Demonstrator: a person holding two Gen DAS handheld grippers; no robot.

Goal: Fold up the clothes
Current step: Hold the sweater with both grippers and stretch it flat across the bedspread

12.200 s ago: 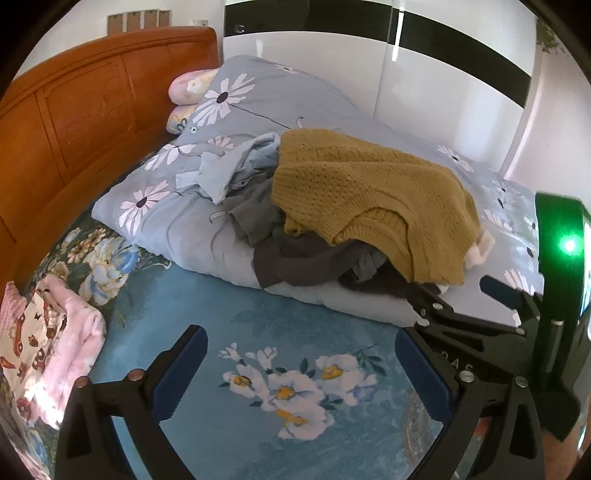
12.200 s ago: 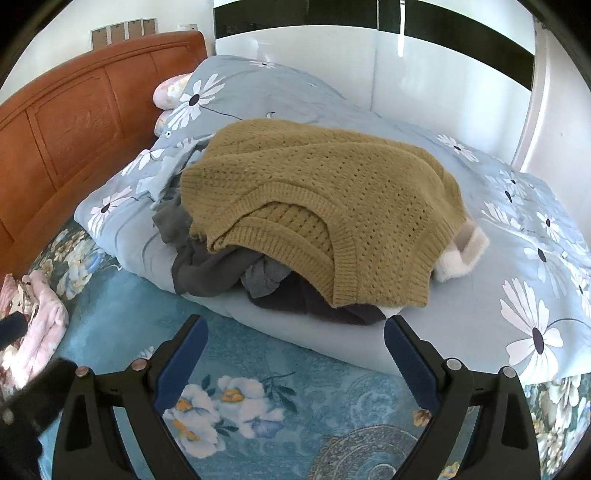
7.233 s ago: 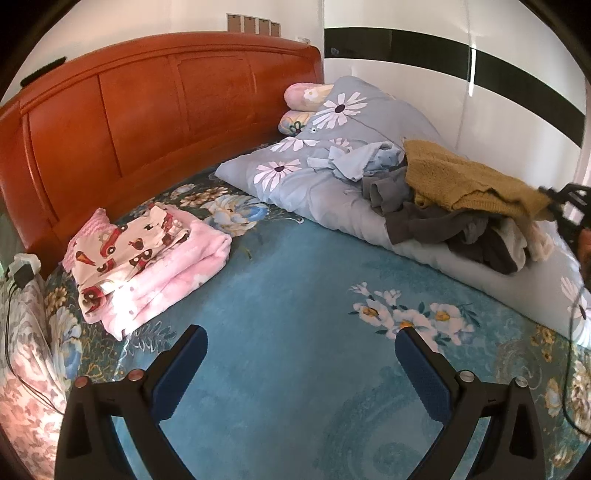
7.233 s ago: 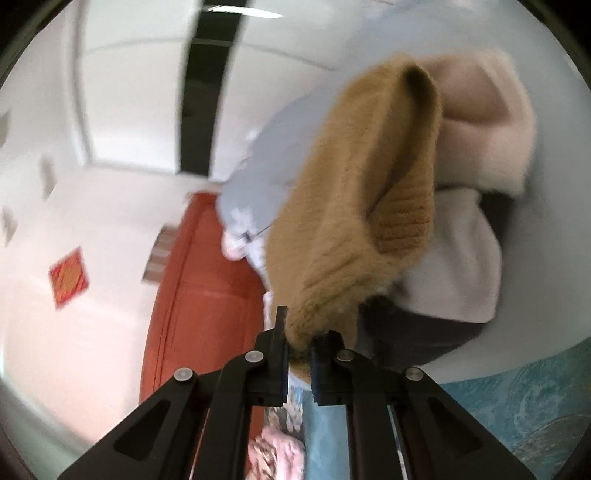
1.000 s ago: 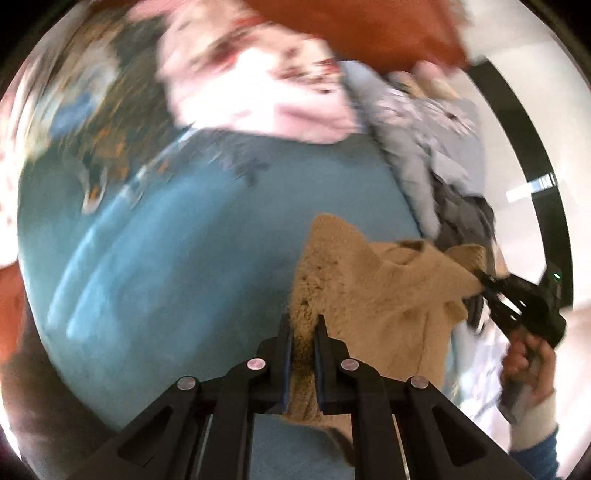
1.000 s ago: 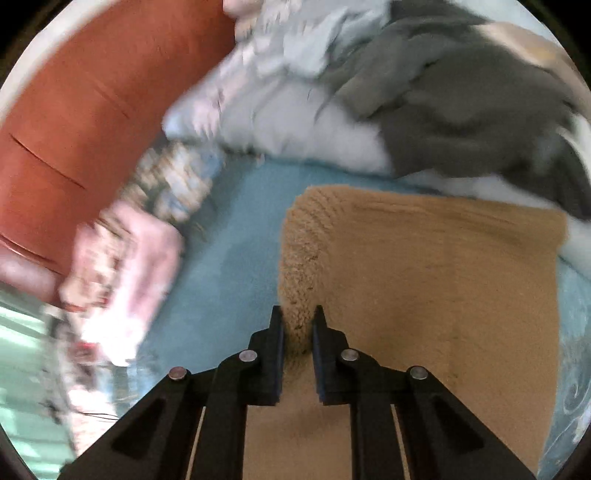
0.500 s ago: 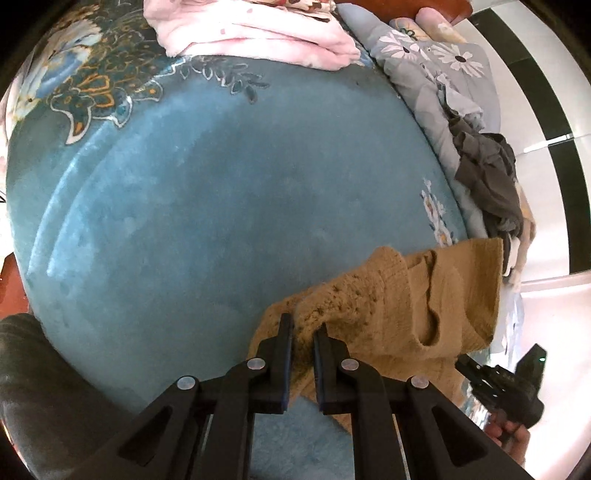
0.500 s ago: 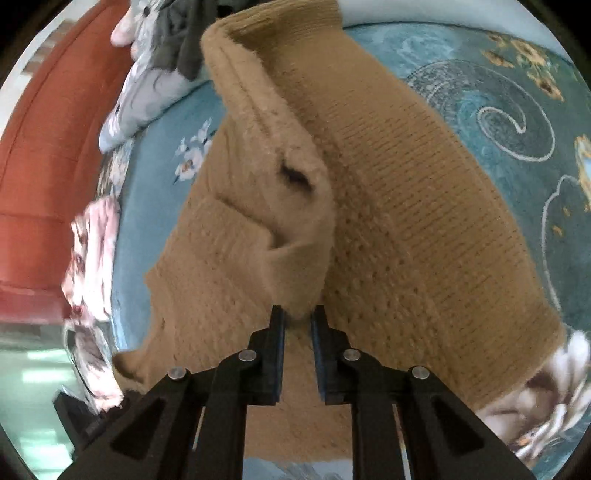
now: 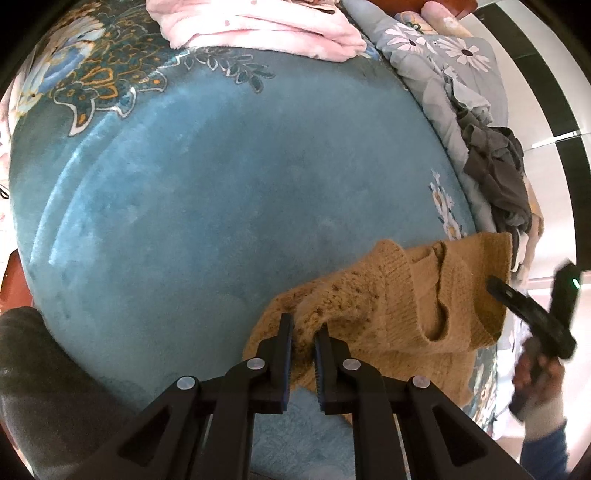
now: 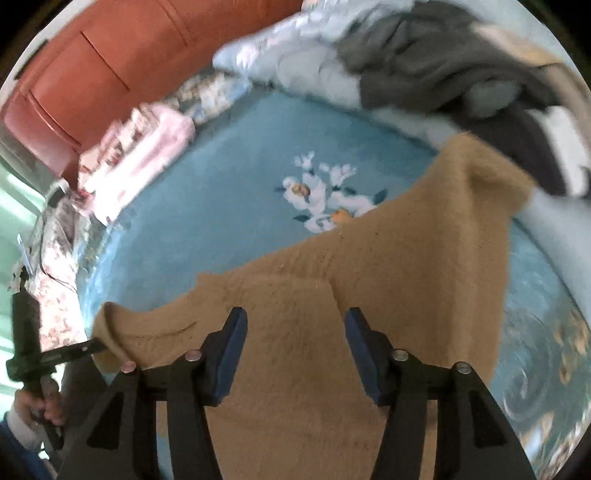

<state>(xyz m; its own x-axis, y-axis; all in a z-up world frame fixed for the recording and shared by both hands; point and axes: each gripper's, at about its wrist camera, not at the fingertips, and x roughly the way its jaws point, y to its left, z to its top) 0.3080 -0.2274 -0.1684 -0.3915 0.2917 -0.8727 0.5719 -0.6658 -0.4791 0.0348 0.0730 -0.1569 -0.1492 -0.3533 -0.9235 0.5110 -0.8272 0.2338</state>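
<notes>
A mustard knit sweater point(image 9: 402, 302) lies partly spread on the blue floral bedspread point(image 9: 221, 177). My left gripper point(image 9: 303, 332) is shut on one of its edges, with the knit pinched between the jaws. In the right wrist view the sweater point(image 10: 399, 266) stretches out under and ahead of my right gripper point(image 10: 295, 332), which is open, its fingers wide apart just above the cloth and holding nothing. The left gripper point(image 10: 94, 345) shows at the far left of that view, clamped on a sweater corner. From the left wrist, the right gripper point(image 9: 496, 288) shows at the sweater's far edge, held by a hand.
A pile of grey and dark clothes point(image 10: 443, 59) sits on a grey daisy-print duvet point(image 9: 436, 55) beyond the sweater. Folded pink clothes point(image 9: 258, 26) lie near the orange wooden headboard point(image 10: 92, 74). A dark knee or trouser leg point(image 9: 33, 369) fills the left wrist view's lower left.
My right gripper has opened and let go of the sweater, which now lies flatter on the bedspread. The left gripper keeps its hold on the edge.
</notes>
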